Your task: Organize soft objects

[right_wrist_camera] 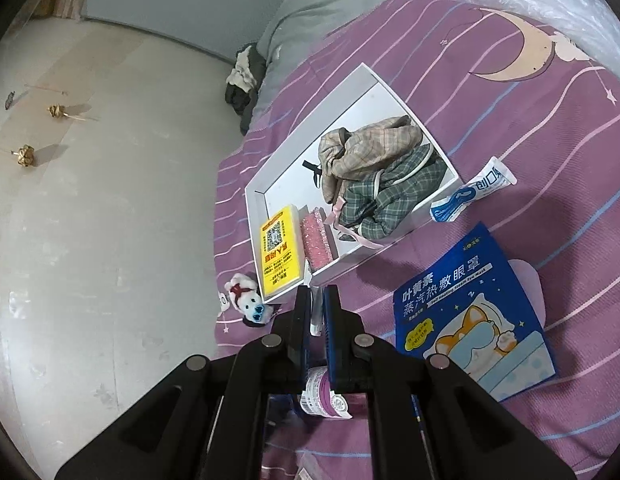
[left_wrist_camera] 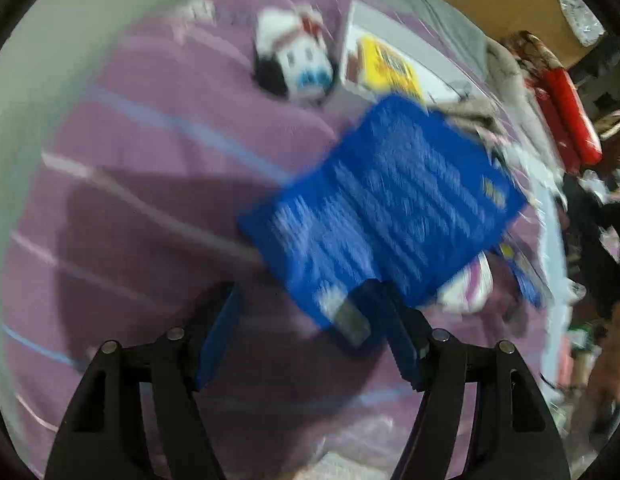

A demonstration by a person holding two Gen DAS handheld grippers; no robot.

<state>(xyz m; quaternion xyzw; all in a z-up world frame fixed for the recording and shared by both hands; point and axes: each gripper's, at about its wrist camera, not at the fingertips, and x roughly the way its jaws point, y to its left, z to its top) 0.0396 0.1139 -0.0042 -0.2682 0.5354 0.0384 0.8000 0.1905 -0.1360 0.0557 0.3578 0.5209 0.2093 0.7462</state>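
In the blurred left wrist view my left gripper (left_wrist_camera: pixel 305 320) is open above the purple bed cover (left_wrist_camera: pixel 149 184); a blue packet (left_wrist_camera: pixel 390 208) hangs in front of it, touching its right finger. A white plush dog (left_wrist_camera: pixel 293 60) lies beyond, next to the white box (left_wrist_camera: pixel 394 36). In the right wrist view my right gripper (right_wrist_camera: pixel 317 300) is shut on a thin white-and-purple sachet (right_wrist_camera: pixel 322 396). The white box (right_wrist_camera: pixel 310 128) ahead holds folded plaid cloths (right_wrist_camera: pixel 374 168), a yellow card (right_wrist_camera: pixel 278 248) and a pink sponge (right_wrist_camera: pixel 318 240). The plush dog (right_wrist_camera: pixel 245 300) lies left of the fingers.
A blue eye-mask packet (right_wrist_camera: pixel 470 312) and a small white-blue tube (right_wrist_camera: pixel 470 192) lie on the cover to the right. A grey pillow (right_wrist_camera: pixel 330 4) is at the bed's head. The bed's left edge drops to the grey floor (right_wrist_camera: pixel 89 220). Red cylinders (left_wrist_camera: pixel 570 116) lie at the far right.
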